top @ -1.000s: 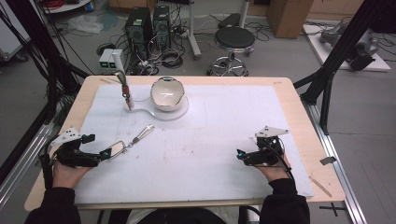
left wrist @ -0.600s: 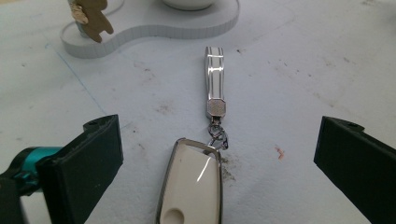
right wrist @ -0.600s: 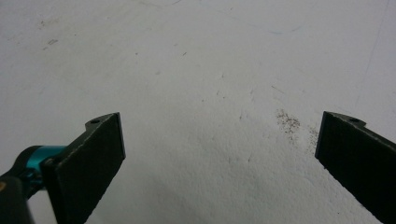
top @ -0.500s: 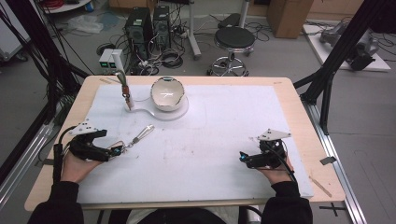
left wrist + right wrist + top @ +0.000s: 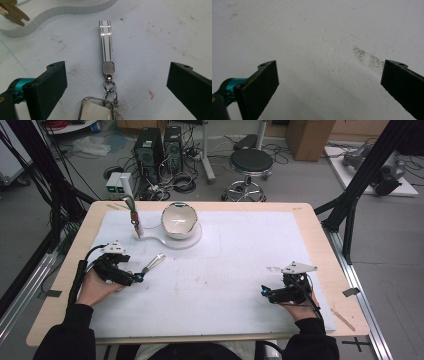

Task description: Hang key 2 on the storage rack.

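A keychain (image 5: 153, 263) lies on the white mat: a shiny striped metal strap (image 5: 106, 45), a small ring (image 5: 109, 86) and a white fob (image 5: 95, 111). My left gripper (image 5: 136, 277) is open just short of it at the left of the table. In the left gripper view the left gripper (image 5: 117, 73) has one jaw on each side of the ring, touching neither it nor the strap. My right gripper (image 5: 265, 293) rests low at the front right. In the right gripper view the right gripper (image 5: 329, 68) is open over bare mat.
A white bowl (image 5: 179, 219) sits on a curved white base (image 5: 165, 242) at the back, its edge (image 5: 62, 11) just beyond the strap. A thin post (image 5: 135, 220) with a tan piece (image 5: 13, 13) stands on the base's left end. The mat (image 5: 240, 250) covers the wooden table.
My left gripper has moved right and a little forward, up to the keychain's near end. The right gripper has drifted slightly toward the person. The keychain has not moved.
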Tool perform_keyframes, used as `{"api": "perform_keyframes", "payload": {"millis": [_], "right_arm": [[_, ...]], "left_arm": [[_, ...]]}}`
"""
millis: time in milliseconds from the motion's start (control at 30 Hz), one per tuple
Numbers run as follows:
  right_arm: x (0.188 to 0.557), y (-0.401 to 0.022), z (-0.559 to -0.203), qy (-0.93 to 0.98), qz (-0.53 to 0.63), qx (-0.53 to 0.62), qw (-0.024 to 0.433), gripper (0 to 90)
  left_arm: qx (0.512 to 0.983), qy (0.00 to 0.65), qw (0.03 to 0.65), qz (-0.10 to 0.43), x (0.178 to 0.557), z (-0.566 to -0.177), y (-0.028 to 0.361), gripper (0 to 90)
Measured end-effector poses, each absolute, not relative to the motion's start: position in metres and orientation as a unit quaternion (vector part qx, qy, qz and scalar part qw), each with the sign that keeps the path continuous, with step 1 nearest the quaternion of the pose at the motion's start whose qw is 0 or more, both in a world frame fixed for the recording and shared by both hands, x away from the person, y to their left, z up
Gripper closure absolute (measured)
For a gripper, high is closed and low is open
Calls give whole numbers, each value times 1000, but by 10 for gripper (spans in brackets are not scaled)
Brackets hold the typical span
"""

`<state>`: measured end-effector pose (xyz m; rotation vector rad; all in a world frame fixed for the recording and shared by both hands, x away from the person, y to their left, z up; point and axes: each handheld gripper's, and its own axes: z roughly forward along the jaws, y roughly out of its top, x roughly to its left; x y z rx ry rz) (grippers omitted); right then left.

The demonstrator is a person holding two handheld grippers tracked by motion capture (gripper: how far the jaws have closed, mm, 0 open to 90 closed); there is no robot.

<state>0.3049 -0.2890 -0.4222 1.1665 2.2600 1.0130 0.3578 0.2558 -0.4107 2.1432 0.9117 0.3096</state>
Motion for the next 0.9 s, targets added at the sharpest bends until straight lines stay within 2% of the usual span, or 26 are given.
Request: {"api": "perform_keyframes", "payload": {"millis": [100, 133, 367, 467, 500, 600, 633, 667, 733, 800, 900], "right_arm": [[305, -289, -424, 811, 360, 413, 203, 7], [304, -289, -424, 812, 357, 415, 201, 7], [305, -289, -426, 813, 357, 415, 199, 6], [305, -289, -426, 814, 358, 413, 200, 6], [305, -289, -426, 814, 358, 413, 200, 6], [305, -290, -427, 813, 359, 414, 199, 6], [305, -290, -427, 813, 359, 414, 199, 6], [305, -290, -426, 813, 358, 415, 198, 6], [305, -290, -426, 812, 358, 415, 198, 6], [306, -289, -426, 812, 358, 415, 201, 7], [306, -289, -426, 812, 358, 416, 201, 6]], "left_arm": [[850, 356, 372, 112, 364, -413, 249, 39], [852, 354, 370, 107, 366, -413, 247, 82], [866, 358, 333, 107, 379, -425, 233, 148], [868, 358, 325, 116, 381, -427, 231, 230], [866, 360, 326, 117, 381, -428, 231, 230], [862, 369, 326, 121, 382, -428, 230, 345], [862, 368, 327, 121, 382, -429, 230, 345], [863, 366, 323, 126, 382, -430, 228, 410], [865, 365, 319, 129, 382, -431, 227, 430], [869, 363, 308, 136, 384, -433, 224, 492], [866, 365, 309, 143, 385, -432, 223, 511]]}}
